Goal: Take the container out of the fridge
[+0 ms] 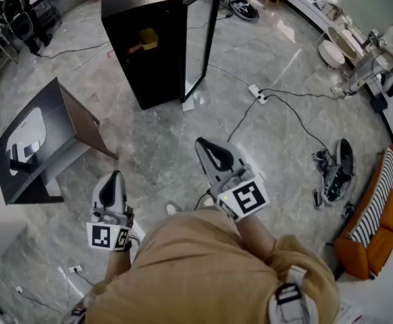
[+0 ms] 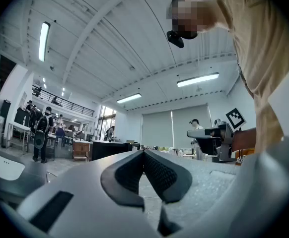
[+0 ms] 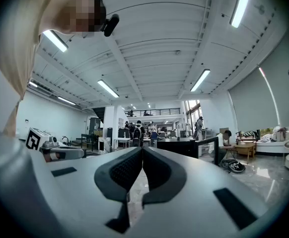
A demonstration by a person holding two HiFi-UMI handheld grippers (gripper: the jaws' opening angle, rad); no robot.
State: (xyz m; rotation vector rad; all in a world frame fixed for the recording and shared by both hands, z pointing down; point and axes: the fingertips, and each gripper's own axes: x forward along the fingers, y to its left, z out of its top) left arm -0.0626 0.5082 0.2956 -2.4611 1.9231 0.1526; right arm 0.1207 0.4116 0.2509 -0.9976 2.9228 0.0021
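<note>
Fridge (image 1: 146, 59): a black cabinet standing upright on the grey stone floor (image 1: 183, 133), its front turned to one side.
Fridge door (image 1: 202, 36): glass-panelled, swung wide open, hinged at the cabinet's front edge.
Container (image 1: 147, 40): yellow, inside the fridge on an upper level, seen through the open front; nothing touches it.
Left gripper (image 1: 117, 175): well short of the fridge and close to the person's body, pointing roughly toward the cabinet; its own view shows the two ridged pads pressed together at the tip with nothing between them.
Right gripper (image 1: 200, 142): nearer the fridge than the left one but well apart from it, aimed toward the open door; jaws closed against each other and holding nothing.
Person (image 1: 210, 268): in a tan top, facing the fridge from a distance, one gripper in each hand.
Dark side table (image 1: 61, 123): to the left of the fridge, with a white object on its top.
Power strip (image 1: 258, 94): on the floor to the right of the fridge, cables trailing from it.
Orange sofa (image 1: 379, 221): far to the right of the fridge, beside the wall.
</note>
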